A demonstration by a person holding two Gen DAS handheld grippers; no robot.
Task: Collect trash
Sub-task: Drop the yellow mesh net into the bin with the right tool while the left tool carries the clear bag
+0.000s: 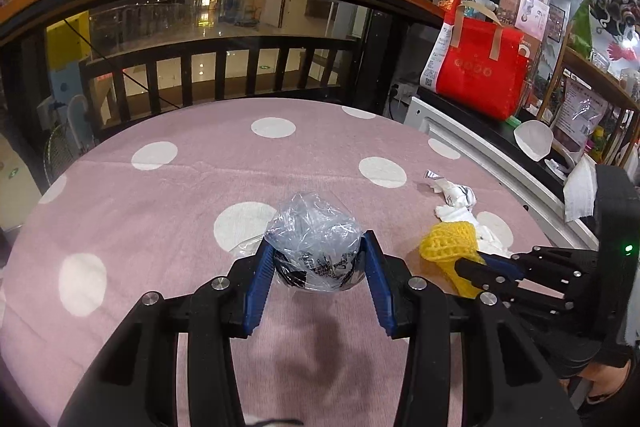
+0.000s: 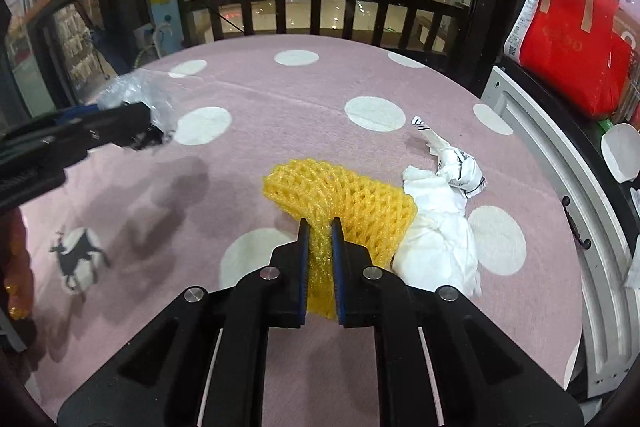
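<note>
Left gripper (image 1: pixel 316 247) is pinching a crumpled clear plastic bag (image 1: pixel 314 227), blue pads (image 1: pixel 256 279) pressed against both sides of the wad. The bag bulges forward past the fingertips; some dark print shows through the film at its lower part. In the right wrist view the same gripper enters from the left edge with the bag held off the cloth, its shadow lying below on the tablecloth (image 1: pixel 160 195), pink with white dots.

To the right of the left gripper, near it, is the right gripper (image 2: pixel 320 223), jaws nearly closed on a yellow foam net sleeve (image 2: pixel 340 191). A narrow fold of the net runs back between the blue pads; the wider mesh part fans out ahead of the fingertips and rests on the cloth. Whether the gripped end is lifted, cannot tell.

Just right of the right gripper, touching the net's right edge, is a crumpled white paper wad (image 2: pixel 436 239), lying on the cloth. Ahead and right of it is a twisted printed wrapper (image 2: pixel 456 163), against the paper's far end.

Further right, past the table edge is a white cabinet edge (image 2: pixel 532 131), and on the dark counter behind it a red tote bag (image 2: pixel 568 47) with tan handles.

One white dot left of the right gripper carries a small black deer figure (image 2: pixel 78 253).
</note>
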